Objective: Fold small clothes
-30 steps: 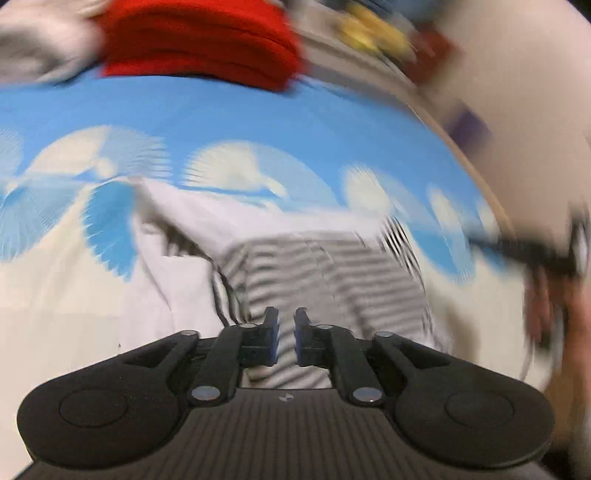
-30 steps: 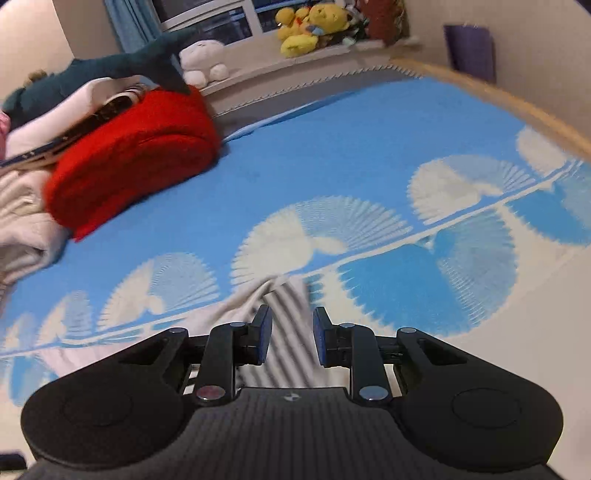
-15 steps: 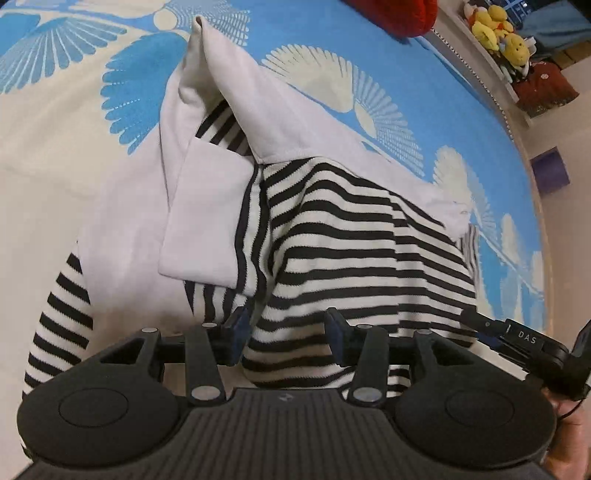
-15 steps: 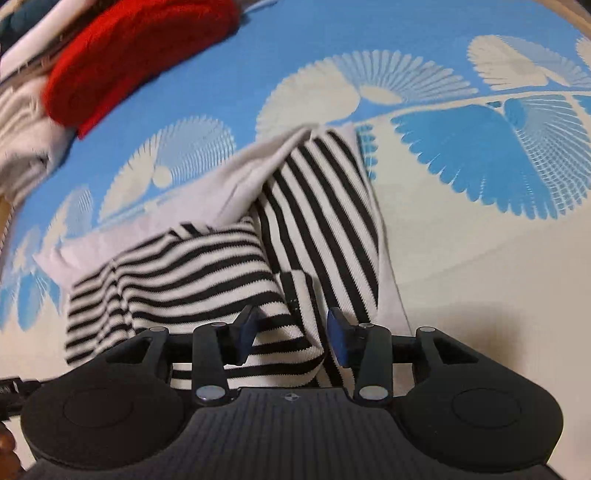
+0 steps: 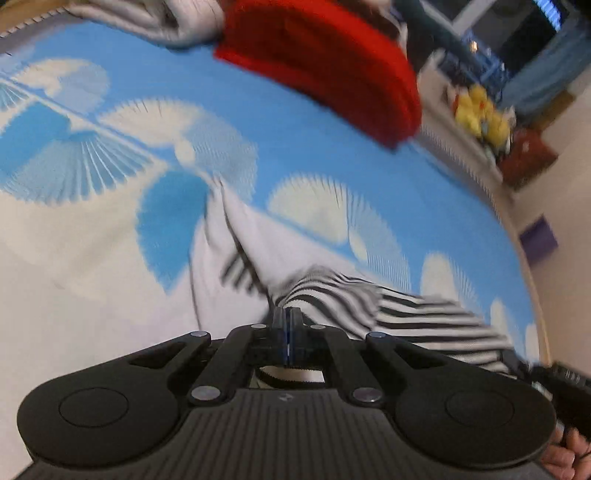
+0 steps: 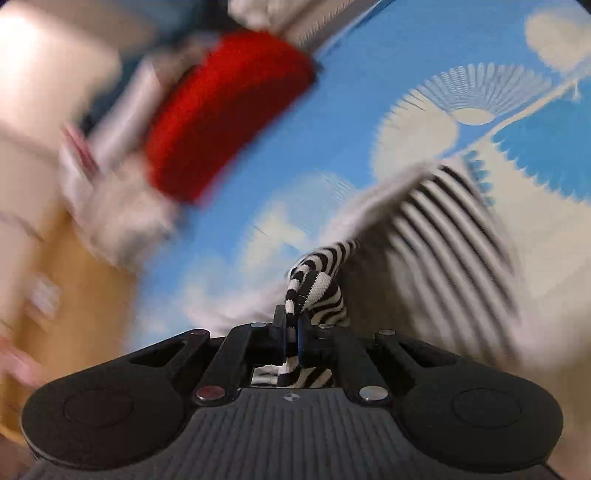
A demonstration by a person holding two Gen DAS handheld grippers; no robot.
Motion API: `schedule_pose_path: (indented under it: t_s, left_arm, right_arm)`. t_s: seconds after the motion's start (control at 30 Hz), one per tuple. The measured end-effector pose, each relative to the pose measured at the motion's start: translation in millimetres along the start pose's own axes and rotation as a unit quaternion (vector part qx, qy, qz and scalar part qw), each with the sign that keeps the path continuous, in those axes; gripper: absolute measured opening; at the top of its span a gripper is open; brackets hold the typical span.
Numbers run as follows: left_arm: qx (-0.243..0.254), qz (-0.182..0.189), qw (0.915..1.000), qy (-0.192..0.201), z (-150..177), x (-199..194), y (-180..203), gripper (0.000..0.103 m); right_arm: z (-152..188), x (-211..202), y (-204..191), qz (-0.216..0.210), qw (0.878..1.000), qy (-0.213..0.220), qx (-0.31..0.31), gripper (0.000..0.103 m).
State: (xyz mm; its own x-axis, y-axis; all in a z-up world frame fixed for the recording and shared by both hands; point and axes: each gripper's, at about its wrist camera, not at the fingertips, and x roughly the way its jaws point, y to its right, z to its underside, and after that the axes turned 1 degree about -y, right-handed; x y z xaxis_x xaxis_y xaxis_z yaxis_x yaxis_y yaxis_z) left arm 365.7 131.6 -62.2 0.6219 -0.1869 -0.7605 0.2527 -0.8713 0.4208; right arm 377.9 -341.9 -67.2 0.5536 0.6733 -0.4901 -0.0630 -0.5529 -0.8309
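Observation:
A black-and-white striped garment (image 5: 417, 314) with a plain white part (image 5: 221, 280) lies crumpled on the blue fan-patterned blanket (image 5: 332, 147). My left gripper (image 5: 286, 314) is at its near edge, jaws closing tight with a fold of striped cloth pinched between the pads. In the right wrist view the striped garment (image 6: 454, 221) spreads to the right. My right gripper (image 6: 291, 315) has its jaws closing on a bunched striped edge that sticks up between the fingers. Both views are motion-blurred.
A folded red cloth (image 5: 325, 66) (image 6: 221, 110) and pale folded clothes (image 5: 147, 18) sit at the far side of the blanket. Yellow plush toys (image 5: 480, 114) and a purple box (image 5: 537, 240) stand beyond the bed. A hand (image 5: 565, 450) shows at the lower right.
Half a second ago both grippers stood open over the striped garment; now both are closed on its cloth. Both cameras have dropped closer and rolled, and the garment is bunched up at the fingertips.

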Motion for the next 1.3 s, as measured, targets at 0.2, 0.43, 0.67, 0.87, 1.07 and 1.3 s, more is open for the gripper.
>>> schedule_pose_path:
  t_s: [0.2, 0.43, 0.67, 0.87, 1.07, 1.3]
  left_arm:
    - [0.011, -0.034, 0.9897, -0.138, 17, 41, -11, 0.008]
    - [0.016, -0.019, 0.9945, -0.102, 13, 29, -6, 0.024]
    - [0.004, -0.041, 0.9933, -0.108, 23, 42, -11, 0.0]
    - [0.021, -0.079, 0.9915, -0.101, 18, 35, -8, 0.001]
    - [0.068, -0.108, 0.9907, -0.047, 17, 18, 9, 0.002]
    - [0.074, -0.093, 0.9839, -0.133, 37, 51, 11, 0.004]
  right_arm:
    - [3, 21, 37, 0.218, 0.973, -0.075, 0.006, 0.013]
    - [9, 8, 15, 0.227, 0.973, -0.004, -0.046, 0.038]
    - [37, 28, 41, 0.213, 0.975, -0.058, -0.006, 0.006]
    - [31, 13, 23, 0.173, 0.985, -0.006, -0.013, 0.008]
    - [27, 2, 38, 0.289, 0.957, 0.027, 0.007, 0.017]
    - [36, 20, 0, 0.156, 0.983, -0.013, -0.095, 0.039]
